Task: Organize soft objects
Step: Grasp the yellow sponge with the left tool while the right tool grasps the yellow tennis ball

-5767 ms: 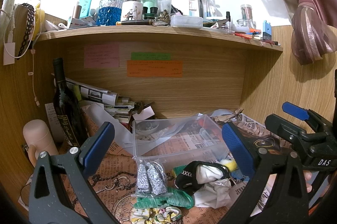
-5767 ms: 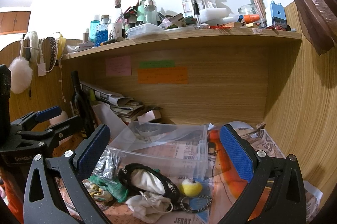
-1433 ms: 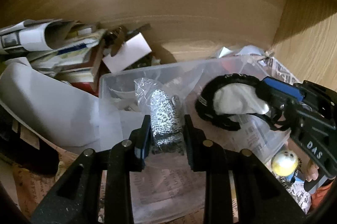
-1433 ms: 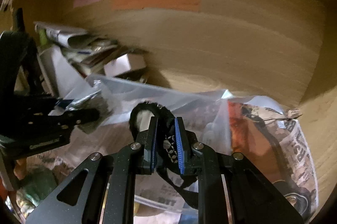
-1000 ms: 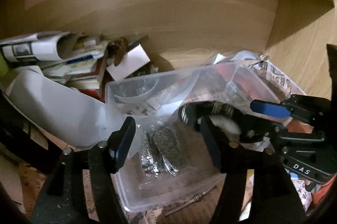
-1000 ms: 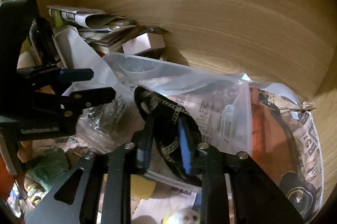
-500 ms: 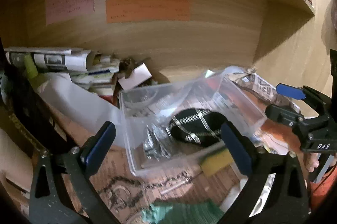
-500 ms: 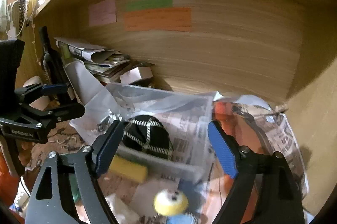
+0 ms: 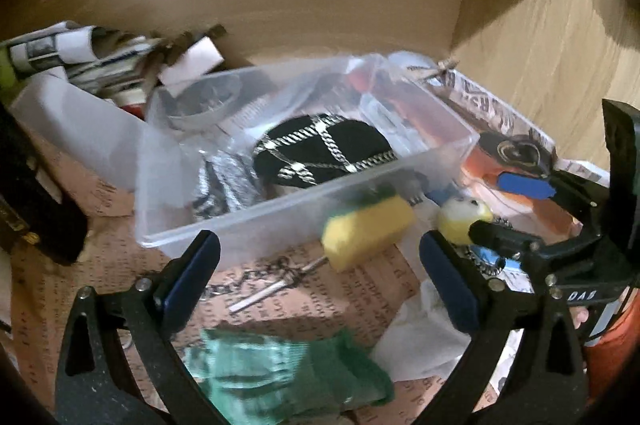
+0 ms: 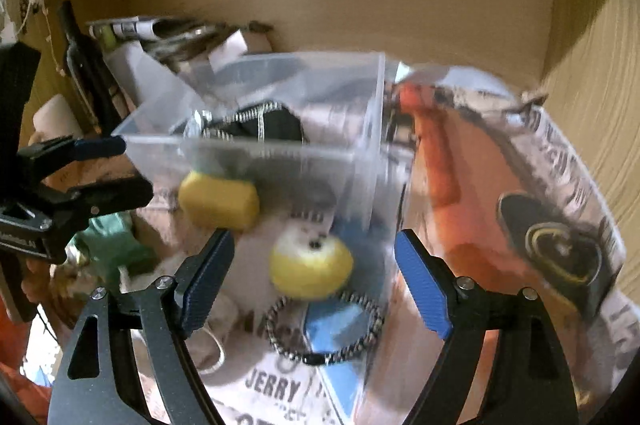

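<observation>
A clear plastic bin [image 9: 420, 165] [image 10: 240, 149] holds a black cap with silver chain trim [image 9: 320, 153] [image 10: 276, 123] and a bagged silver item [image 9: 228, 181]. In front of it lie a yellow sponge [image 9: 366, 231] [image 10: 218, 201], a yellow ball toy [image 9: 464, 219] [image 10: 310, 267], green cloth [image 9: 288, 365] [image 10: 114, 243] and white cloth [image 9: 424, 333]. My left gripper [image 9: 320, 277] is open and empty, low over the green cloth and sponge. My right gripper [image 10: 312, 285] is open and empty, its fingers either side of the yellow ball.
A beaded bracelet [image 10: 324, 329] on a blue card lies near the ball. A metal chain with a rod [image 9: 272, 285] lies on the printed paper. Stacked papers [image 9: 80, 61] and a dark bottle [image 10: 86, 61] stand at the left; wooden walls close the back and right.
Both grippers released the bagged item and the black cap into the bin, opened, drew back, then dropped lower toward the items in front of the bin.
</observation>
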`<state>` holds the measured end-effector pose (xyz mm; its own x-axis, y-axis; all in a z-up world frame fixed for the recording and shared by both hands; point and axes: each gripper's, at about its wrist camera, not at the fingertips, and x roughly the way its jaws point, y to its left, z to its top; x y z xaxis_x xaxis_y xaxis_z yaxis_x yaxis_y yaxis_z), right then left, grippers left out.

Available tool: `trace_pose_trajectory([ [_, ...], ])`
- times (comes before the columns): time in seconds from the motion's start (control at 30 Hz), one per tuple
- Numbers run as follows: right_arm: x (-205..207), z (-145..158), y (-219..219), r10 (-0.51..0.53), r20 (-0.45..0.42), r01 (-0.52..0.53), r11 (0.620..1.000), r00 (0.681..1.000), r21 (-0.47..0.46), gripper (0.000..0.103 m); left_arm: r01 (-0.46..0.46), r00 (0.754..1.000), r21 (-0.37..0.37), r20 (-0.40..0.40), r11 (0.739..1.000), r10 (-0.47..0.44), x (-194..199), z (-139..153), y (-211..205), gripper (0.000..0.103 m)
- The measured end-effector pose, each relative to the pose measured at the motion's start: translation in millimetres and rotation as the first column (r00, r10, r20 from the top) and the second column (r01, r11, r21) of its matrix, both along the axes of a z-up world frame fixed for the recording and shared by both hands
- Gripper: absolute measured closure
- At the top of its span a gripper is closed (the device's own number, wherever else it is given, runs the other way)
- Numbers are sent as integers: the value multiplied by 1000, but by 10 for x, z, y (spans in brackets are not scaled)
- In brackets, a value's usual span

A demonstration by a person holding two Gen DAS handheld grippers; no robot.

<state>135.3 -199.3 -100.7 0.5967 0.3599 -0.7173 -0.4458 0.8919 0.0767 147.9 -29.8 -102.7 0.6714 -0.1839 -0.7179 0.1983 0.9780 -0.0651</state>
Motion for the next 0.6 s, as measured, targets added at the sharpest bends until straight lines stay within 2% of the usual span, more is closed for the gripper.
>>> trace_pose_trajectory([
  [0.13, 17, -109, 9, 19, -39, -19, 1000, 999, -3, 50, 6, 1000, -6, -14, 1000, -6, 35, -64, -73, 3],
  [0.2, 18, -128, 8, 26, -49, -26, 1000, 998, 1, 58, 14, 999, -21, -34, 1000, -15, 73, -116, -111, 15],
  [0.23, 16, -136, 1, 28, -52, -27, 1000, 998, 4, 60, 21, 998, -22, -52, 1000, -22, 113, -143, -133, 18],
  [0.33, -1, -132, -25, 24, -42, -23, 1000, 999, 16, 61, 30, 996, -23, -87, 999, -32, 179, -237, -183, 24],
  [0.43, -20, -111, -40, 17, -29, -17, 999, 999, 27, 62, 33, 993, -21, -109, 999, -35, 240, -315, -212, 36],
  [0.5, -34, -93, -48, 14, -19, -14, 999, 1000, 29, 62, 33, 992, -27, -122, 999, -36, 278, -359, -229, 50],
  [0.6, -45, -52, -56, 9, -4, -9, 1000, 1000, 29, 62, 36, 991, -39, -128, 999, -41, 294, -389, -225, 55],
])
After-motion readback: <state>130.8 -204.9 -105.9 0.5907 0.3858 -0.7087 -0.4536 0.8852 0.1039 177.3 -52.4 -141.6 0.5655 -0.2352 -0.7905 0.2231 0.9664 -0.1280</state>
